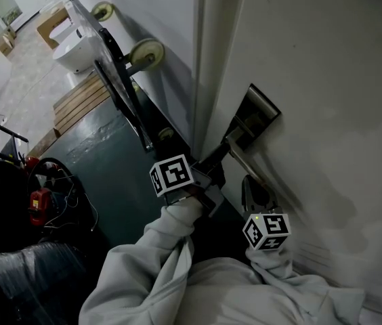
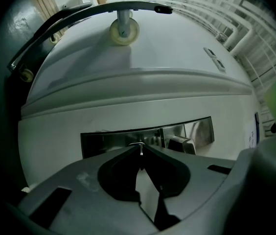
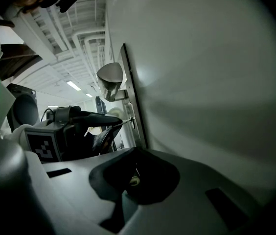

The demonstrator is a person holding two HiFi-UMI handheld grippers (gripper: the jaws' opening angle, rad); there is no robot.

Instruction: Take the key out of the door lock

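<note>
A white door (image 1: 326, 80) carries a metal lock plate (image 1: 260, 110) with a lever handle (image 3: 109, 80). My left gripper (image 1: 230, 143) reaches to the plate and is shut on the thin metal key (image 2: 140, 148). In the right gripper view the key (image 3: 122, 124) spans from the left gripper's (image 3: 112, 126) fingertips to the lock plate (image 3: 130, 109), its blade still at the keyhole. My right gripper (image 1: 250, 185) hovers just below the handle, close to the door face. It is shut with nothing between its fingers.
A wheeled metal cart (image 1: 120, 80) leans against the wall left of the door. Wooden pallets (image 1: 79, 100) lie on the dark green floor (image 1: 103, 161). A red tool and cables (image 1: 40, 198) sit at the lower left.
</note>
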